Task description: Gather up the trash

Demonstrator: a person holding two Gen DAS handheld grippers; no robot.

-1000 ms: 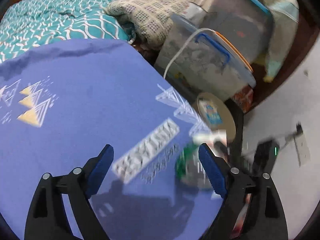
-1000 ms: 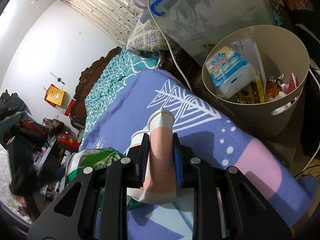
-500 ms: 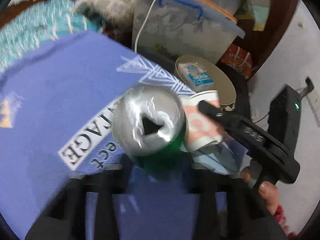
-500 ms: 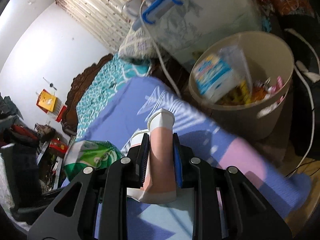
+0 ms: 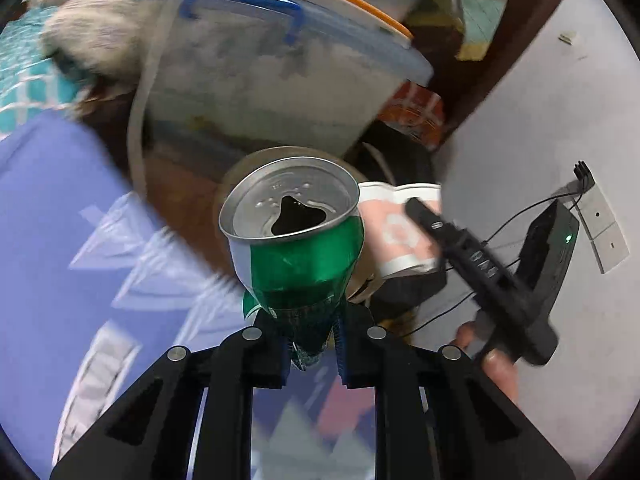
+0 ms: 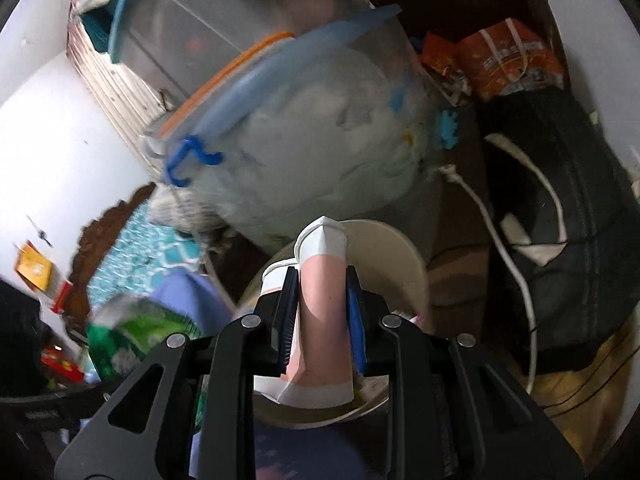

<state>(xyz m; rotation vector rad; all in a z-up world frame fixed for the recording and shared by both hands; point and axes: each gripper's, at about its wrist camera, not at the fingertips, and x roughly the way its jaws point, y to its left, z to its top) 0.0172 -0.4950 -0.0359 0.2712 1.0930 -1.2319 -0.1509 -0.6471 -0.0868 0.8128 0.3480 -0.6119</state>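
Since a second ago the left gripper (image 5: pixel 312 344) has closed from wide open around the crushed green aluminium can (image 5: pixel 298 240), and both hands have swung toward the round beige plastic waste bin (image 6: pixel 404 248).

Nearest in the left wrist view, the blue pads pinch the can's crumpled lower body, jaws closing narrow; its open silver top tilts toward the camera and hides most of the bin behind it. Just right of it, the right gripper (image 6: pixel 320 320) holds the flattened pink-and-white paper cup (image 6: pixel 322 312); its jaws are opening, the cup between the pads and over the bin's mouth, whose contents the cup and fingers cover. A fingertip shows at the handle, the hand otherwise cut off.

Beyond, blurred, sit a clear plastic storage box with a blue handle (image 6: pixel 320 132), a white cable (image 6: pixel 516 264) and orange snack packets (image 6: pixel 504 60).
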